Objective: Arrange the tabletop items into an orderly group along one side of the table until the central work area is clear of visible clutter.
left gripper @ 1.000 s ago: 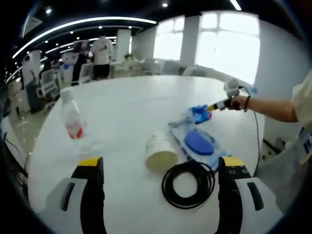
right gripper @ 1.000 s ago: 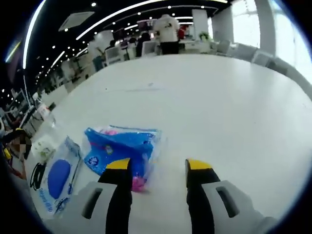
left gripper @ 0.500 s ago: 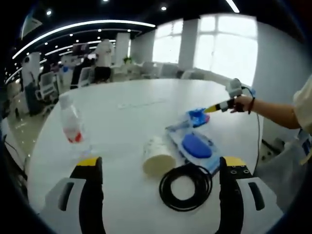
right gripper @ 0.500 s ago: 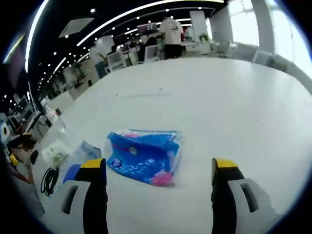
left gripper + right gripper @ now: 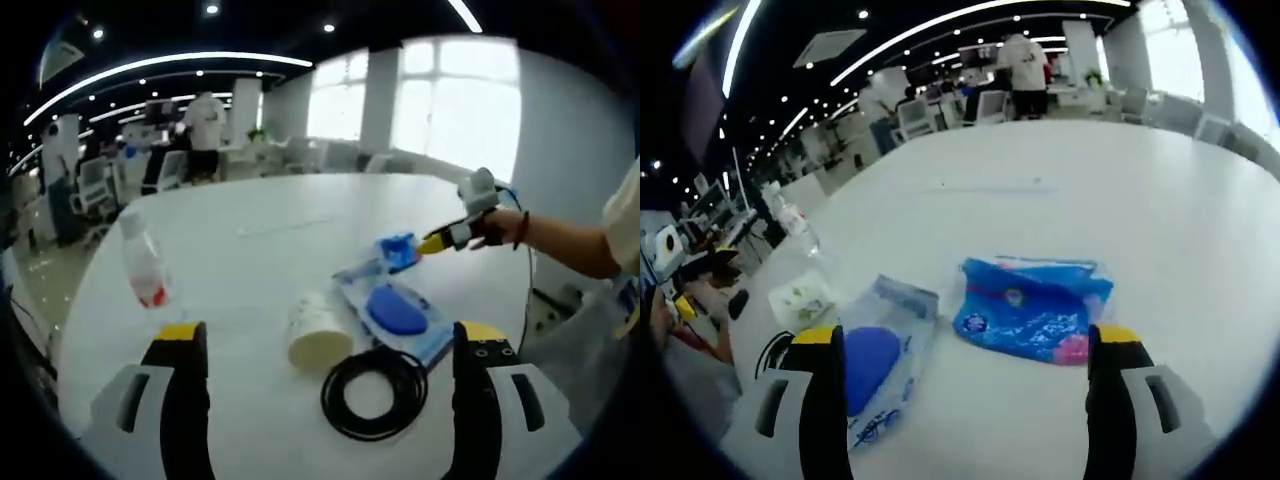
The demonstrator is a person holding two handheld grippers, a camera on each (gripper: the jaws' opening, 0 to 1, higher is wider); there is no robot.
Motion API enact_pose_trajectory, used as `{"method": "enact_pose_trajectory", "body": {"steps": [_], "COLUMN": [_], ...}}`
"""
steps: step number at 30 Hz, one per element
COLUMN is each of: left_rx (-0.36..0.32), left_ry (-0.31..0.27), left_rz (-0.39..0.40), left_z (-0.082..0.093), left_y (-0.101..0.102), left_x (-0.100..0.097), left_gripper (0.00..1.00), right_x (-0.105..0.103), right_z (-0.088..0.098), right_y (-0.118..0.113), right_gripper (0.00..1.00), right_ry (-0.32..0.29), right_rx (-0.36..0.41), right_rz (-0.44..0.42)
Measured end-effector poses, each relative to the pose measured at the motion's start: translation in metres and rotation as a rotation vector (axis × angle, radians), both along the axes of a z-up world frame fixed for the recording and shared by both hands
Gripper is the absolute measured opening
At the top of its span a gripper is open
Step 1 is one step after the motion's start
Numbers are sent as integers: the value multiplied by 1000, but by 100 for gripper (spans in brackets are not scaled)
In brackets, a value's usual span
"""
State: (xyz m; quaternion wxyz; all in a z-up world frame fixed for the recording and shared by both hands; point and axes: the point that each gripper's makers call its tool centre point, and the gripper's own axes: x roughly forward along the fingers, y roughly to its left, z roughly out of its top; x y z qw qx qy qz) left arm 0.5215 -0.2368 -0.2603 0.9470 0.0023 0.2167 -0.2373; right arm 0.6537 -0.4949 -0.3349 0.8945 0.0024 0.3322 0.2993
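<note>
Near the table's (image 5: 250,220) near edge, the left gripper (image 5: 328,345) hovers with jaws wide and empty above a black cable coil (image 5: 373,392). Just beyond lie a tipped paper cup (image 5: 317,331) and a clear pouch (image 5: 395,312). Farther on, the right gripper (image 5: 968,345), jaws wide, faces a blue packet (image 5: 1033,307). A water bottle (image 5: 143,262) stands apart toward the left edge. Grouping seems underway; the next move likely calls for closing on the packet.

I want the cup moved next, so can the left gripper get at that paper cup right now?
Probably yes. The left gripper is open, and the paper cup lies on its side straight ahead between its fingers, with bare table before it. The black cable coil sits close beside it.
</note>
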Motion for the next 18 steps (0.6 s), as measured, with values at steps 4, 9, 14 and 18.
{"method": "enact_pose_trajectory", "body": {"steps": [4,9,14,18], "left_rx": [4,8,32,28], "left_ry": [-6,-7,-11,-2], "left_rz": [-1,-13,-16,-18], "left_z": [2,3,2,2], "left_y": [1,0,1,2], "left_x": [-1,-5,-6,-9], "left_gripper": [100,100,100,100], "right_x": [-6,-19,-30,-41], "right_z": [3,13,23,25], "right_y": [14,44,68,91], "right_gripper": [99,99,99,99], "right_ry": [-10,-15,-27,-31], "right_rx": [4,18,36,40], "right_rz": [42,112,166,212]}}
